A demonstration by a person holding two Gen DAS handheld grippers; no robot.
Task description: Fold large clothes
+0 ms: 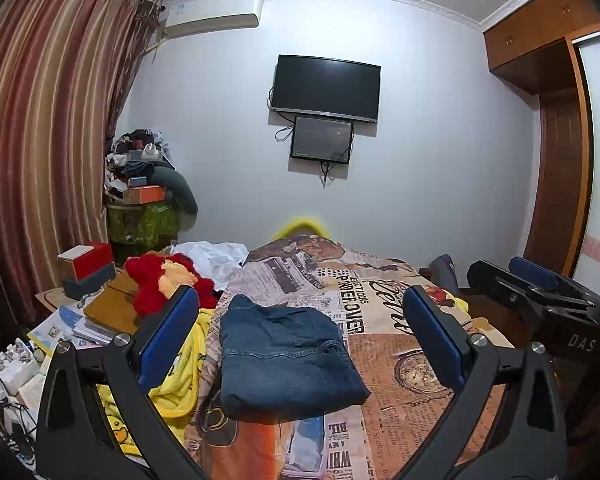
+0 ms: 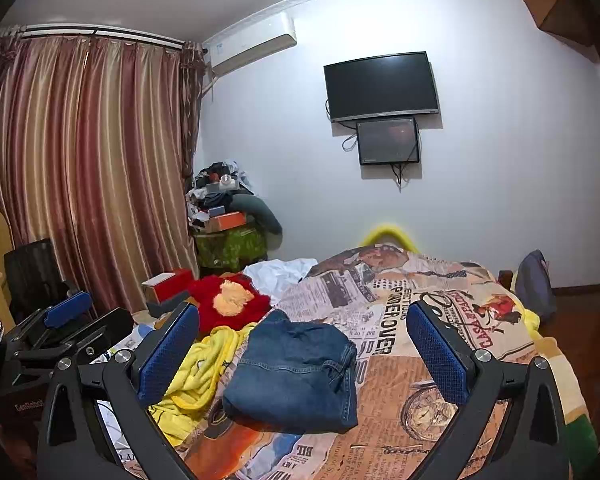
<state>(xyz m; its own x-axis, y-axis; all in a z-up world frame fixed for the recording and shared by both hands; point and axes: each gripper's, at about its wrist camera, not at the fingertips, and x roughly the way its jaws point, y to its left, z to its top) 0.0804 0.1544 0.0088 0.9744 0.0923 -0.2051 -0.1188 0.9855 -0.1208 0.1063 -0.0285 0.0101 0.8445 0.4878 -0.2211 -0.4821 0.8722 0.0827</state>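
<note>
The folding step is judged as being finished: the jeans (image 1: 288, 354) are lying in a compact folded stack near the bed's (image 1: 416, 376) near edge, touched by nothing. The left claw (image 1: 300, 336) and right claw (image 2: 302, 354) are being held spread wide and empty above that edge. Next, another large garment is probably being called for, perhaps the yellow garment (image 2: 196, 372) crumpled at the bed's left edge, though its kind cannot be told. The bed is being covered by a newsprint-patterned spread; striped curtains (image 2: 84, 168) and a wall-mounted television (image 2: 381, 85) are being shown beyond.
</note>
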